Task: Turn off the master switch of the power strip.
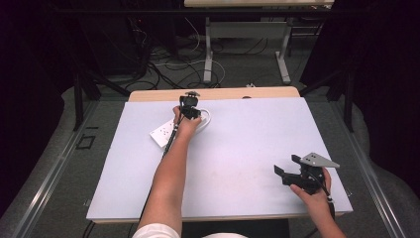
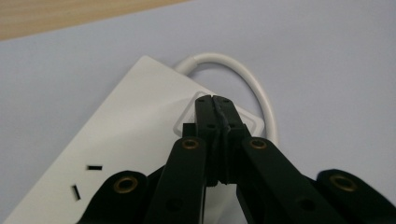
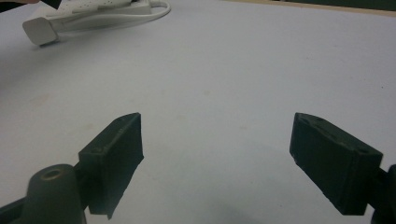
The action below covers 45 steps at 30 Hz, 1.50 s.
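my left gripper (image 2: 215, 100) sits at the far side of the table (image 1: 257, 144), jaws pressed fully together with nothing between them. their tips rest on the square switch (image 2: 250, 122) at one end of the white power strip (image 2: 135, 126); from the left gripper view i read this as contact, though the tips cover the spot, so i cannot be certain they press it. the strip lies flat on the pale table cover, angled, near the far edge and left of centre in the high view. its white cable (image 2: 254, 86) loops out from the switch end and curves back beside it. socket slots show on the strip's top face nearer me.

my right gripper (image 1: 287, 166) is near the table's near right corner, well apart from the strip. its jaws stand wide apart and hold nothing.
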Each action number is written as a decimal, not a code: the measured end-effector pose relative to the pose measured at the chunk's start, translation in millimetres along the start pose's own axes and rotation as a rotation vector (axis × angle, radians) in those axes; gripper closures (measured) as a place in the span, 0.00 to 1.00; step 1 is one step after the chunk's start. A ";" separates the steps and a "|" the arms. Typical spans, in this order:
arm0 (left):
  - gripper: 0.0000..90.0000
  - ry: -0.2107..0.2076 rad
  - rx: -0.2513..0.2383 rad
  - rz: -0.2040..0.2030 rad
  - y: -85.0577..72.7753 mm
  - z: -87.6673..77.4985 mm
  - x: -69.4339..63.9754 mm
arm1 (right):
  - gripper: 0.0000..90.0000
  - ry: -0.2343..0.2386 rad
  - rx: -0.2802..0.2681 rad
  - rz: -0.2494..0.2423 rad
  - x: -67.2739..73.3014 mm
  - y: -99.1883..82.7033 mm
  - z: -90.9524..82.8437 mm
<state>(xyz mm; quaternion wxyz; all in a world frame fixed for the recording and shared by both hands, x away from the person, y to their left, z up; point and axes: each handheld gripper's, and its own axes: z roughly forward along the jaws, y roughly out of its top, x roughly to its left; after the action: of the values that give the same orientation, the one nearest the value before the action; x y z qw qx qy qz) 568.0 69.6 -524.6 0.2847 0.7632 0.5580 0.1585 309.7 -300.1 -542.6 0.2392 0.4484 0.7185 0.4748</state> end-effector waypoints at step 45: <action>1.00 -0.041 -0.094 0.005 3.3 -79.7 -2.4 | 0.19 0.003 -0.009 -0.005 -4.3 -0.9 -3.7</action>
<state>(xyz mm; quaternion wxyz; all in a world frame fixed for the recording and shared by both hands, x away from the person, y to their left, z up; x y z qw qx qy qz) 525.2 87.2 -459.6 0.3314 0.7534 0.5421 0.1695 308.5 -305.8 -542.1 0.2413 0.4450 0.7179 0.4779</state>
